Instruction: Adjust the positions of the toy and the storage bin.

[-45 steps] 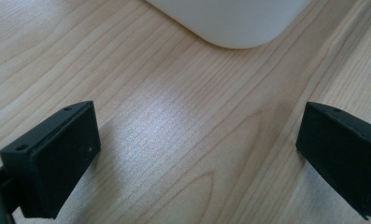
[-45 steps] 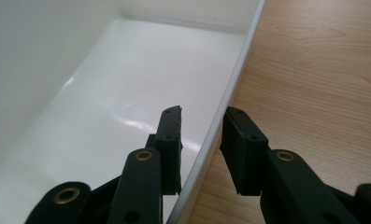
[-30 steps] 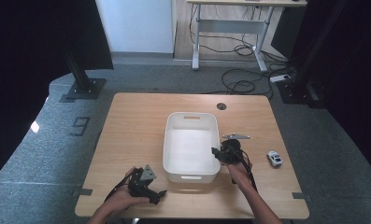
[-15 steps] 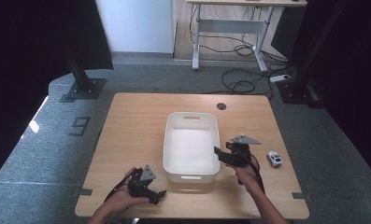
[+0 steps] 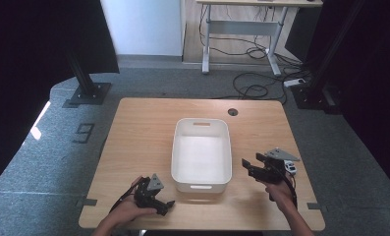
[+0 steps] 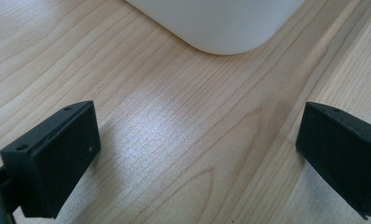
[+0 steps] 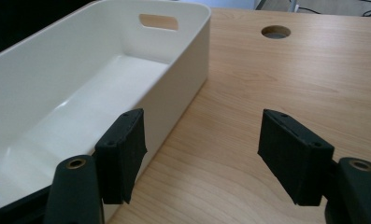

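Observation:
A white plastic bin (image 5: 201,152) with handle slots stands empty in the middle of the wooden table (image 5: 143,128). My right gripper (image 5: 248,168) hovers just right of the bin's right wall, jaws toward it; they have just been opening and nothing is between them. In the right gripper view the right gripper (image 7: 202,140) is open over bare wood, with the bin (image 7: 80,88) at the left. My left gripper (image 5: 166,206) rests near the table's front edge, left of the bin's near corner. In the left gripper view the left gripper (image 6: 197,140) is wide open over wood, the bin's corner (image 6: 220,23) ahead.
A small white and blue object (image 5: 292,168) lies on the table right of the right gripper, partly behind its grey plate. A round cable hole (image 5: 233,112) sits at the table's far right. A desk frame and cables stand on the floor beyond.
The right gripper has drawn away from the bin's right rim toward the right, and its jaws have opened. The left gripper has stayed put.

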{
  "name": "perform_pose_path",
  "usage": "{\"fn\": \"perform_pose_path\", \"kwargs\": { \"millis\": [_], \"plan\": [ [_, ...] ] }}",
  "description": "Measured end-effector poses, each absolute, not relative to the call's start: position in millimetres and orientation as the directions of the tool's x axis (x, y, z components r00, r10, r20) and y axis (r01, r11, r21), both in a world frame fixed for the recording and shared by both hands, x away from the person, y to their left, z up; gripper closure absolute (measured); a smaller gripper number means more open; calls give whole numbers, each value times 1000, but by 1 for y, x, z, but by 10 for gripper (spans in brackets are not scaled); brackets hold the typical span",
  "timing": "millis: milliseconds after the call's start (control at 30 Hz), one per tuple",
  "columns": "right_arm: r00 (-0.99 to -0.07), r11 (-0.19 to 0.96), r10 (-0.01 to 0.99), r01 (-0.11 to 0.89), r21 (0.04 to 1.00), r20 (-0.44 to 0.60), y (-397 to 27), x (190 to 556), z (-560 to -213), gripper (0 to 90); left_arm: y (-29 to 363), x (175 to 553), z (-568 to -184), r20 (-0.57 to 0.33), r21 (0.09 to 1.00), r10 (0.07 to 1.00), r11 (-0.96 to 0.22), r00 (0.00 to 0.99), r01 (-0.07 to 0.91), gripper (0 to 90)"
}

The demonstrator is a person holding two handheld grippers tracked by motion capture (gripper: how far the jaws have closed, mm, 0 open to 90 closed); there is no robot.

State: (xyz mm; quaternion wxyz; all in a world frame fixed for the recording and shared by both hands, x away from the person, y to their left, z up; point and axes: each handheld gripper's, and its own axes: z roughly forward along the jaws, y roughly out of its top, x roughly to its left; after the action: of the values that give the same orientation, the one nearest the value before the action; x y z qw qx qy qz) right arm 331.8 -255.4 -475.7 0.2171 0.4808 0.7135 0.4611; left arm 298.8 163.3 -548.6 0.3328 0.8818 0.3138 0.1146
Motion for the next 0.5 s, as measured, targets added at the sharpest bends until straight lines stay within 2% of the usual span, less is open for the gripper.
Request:
{"fn": "perform_pose_path", "kwargs": {
  "millis": [500],
  "plan": [
    [-406, 130, 907, 516, 846, 109, -304, 316, -493, 315, 163, 299, -549, -6, 660, 628, -582, 778, 475, 1]
  ]
}}
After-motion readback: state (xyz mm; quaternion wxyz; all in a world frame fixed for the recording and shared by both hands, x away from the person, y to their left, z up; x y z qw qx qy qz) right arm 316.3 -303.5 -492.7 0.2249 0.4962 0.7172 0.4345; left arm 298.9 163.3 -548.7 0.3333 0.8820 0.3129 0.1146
